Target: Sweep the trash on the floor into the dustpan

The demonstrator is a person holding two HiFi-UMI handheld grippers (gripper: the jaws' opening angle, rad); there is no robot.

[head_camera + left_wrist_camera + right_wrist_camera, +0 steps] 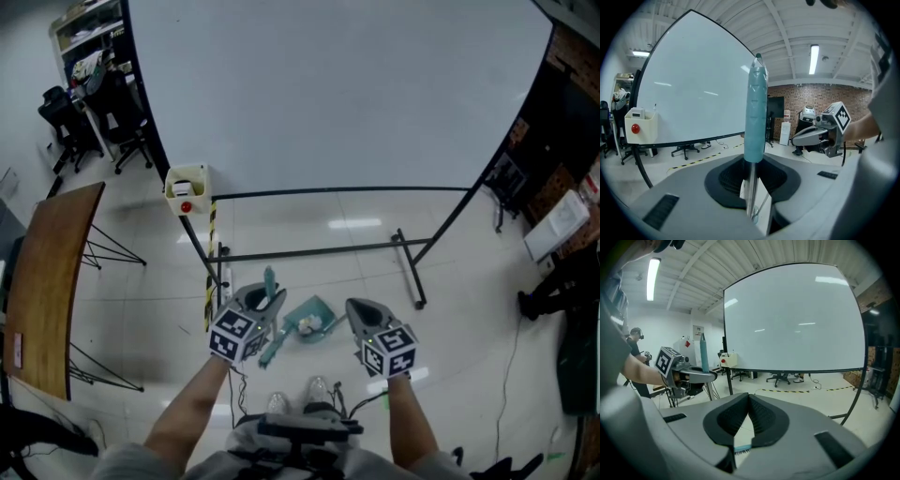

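In the head view my left gripper [265, 300] is shut on a teal broom handle [270, 279], and the shaft slants down toward the floor [272, 349]. The left gripper view shows the teal grip [755, 112] standing upright between the pads, with its metal shaft [751, 187] below. A teal dustpan [309, 314] lies on the floor between the two grippers, with white trash [333, 324] in it. My right gripper [361, 309] hangs to the right of the pan, shut with nothing in it; its pads [759, 416] meet in the right gripper view.
A big whiteboard [337, 94] on a black stand [410, 272] fills the space ahead. A cream box with a red button [187, 190] hangs at its left post. A wooden table [52, 281] stands at the left, office chairs [94, 122] behind it. The person's shoes [298, 396] are just below the pan.
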